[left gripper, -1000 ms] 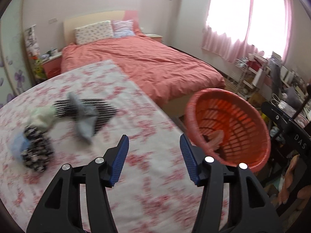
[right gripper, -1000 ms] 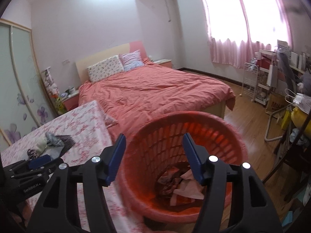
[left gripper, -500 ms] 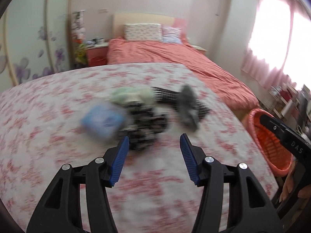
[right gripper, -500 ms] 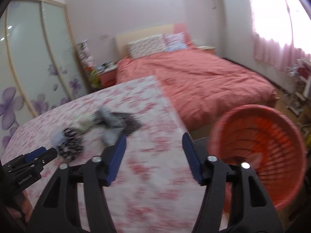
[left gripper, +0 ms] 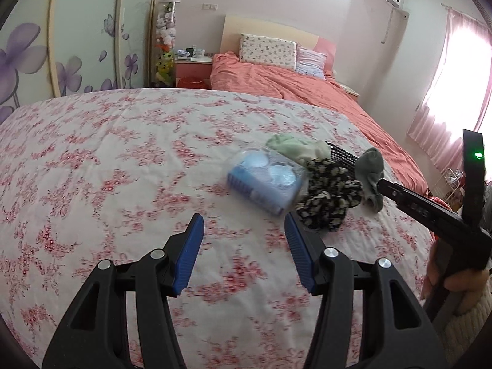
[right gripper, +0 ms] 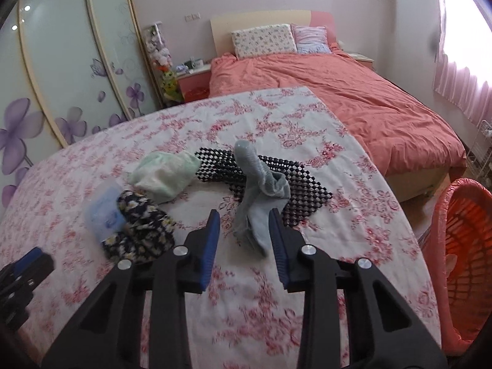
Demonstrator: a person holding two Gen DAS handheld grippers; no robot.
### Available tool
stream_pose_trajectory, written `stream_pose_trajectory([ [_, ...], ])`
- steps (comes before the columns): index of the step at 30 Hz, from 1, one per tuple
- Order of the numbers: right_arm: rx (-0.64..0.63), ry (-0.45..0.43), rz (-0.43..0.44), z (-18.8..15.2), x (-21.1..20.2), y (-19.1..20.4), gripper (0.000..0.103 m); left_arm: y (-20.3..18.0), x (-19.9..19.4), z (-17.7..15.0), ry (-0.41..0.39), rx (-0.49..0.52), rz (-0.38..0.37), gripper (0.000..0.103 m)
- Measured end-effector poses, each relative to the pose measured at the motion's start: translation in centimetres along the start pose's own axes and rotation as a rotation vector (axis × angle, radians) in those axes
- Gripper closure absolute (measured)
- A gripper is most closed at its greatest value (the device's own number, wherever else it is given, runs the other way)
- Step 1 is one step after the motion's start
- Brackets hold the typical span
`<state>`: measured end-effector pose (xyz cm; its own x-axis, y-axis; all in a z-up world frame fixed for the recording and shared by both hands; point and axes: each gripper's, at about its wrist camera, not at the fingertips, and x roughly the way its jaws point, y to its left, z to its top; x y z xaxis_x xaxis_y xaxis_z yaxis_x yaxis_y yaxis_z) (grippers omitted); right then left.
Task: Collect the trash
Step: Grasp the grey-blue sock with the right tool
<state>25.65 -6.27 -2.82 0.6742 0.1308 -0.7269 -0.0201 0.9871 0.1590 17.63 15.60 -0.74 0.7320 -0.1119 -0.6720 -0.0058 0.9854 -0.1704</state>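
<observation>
We are holding the right claw (right gripper: 244, 240) spread over the desk covered in a white cloth with pink flowers (right gripper: 276, 323), and it is gripping nothing. The crumpled grey-blue sock (right gripper: 261, 196) is lying directly ahead of this claw, its lower end reaching into the gap between the two blue pads; whether it is touching either pad cannot be told. The sock's long axis is running away from us, roughly in line with the claw's approach, with one end standing up over the black perforated mesh mat (right gripper: 307, 190). We are judging the right claw to be the nearer one for this item.

We are holding the left claw (left gripper: 244, 247) spread as well, and empty. The blue-and-clear plastic blister pack (left gripper: 266, 181) is lying ahead of it and slightly to the right, just beside the black floral fabric bundle (left gripper: 329, 200) and the pale green folded cloth (left gripper: 292, 147).

The orange plastic slatted basket (right gripper: 461, 246) is standing off the desk's right edge, cut off by the frame; its contents are hard to make out. The blister pack is blurred in the right view.
</observation>
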Motion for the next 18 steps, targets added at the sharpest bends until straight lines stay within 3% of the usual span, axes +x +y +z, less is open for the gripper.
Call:
stream_pose_trajectory([
  [5, -0.003, 0.049, -0.035, -0.2, 2.0, 0.1, 0.075, 1.0, 0.3, -0.2, 0.013, -0.017, -0.002, 0.048],
  [8, -0.027, 0.052, -0.063, -0.3, 2.3, 0.3, 0.090, 1.1, 0.5, -0.4, 0.019, -0.020, -0.003, 0.048],
  [10, -0.027, 0.039, -0.070, -0.3, 2.1, 0.2, 0.094, 1.0, 0.7, -0.4, 0.023, -0.019, -0.007, 0.048],
  [18, 0.016, -0.039, -0.027, -0.6, -1.5, -2.2, 0.096, -1.9, 0.9, 0.0, 0.021, 0.033, -0.050, 0.048],
])
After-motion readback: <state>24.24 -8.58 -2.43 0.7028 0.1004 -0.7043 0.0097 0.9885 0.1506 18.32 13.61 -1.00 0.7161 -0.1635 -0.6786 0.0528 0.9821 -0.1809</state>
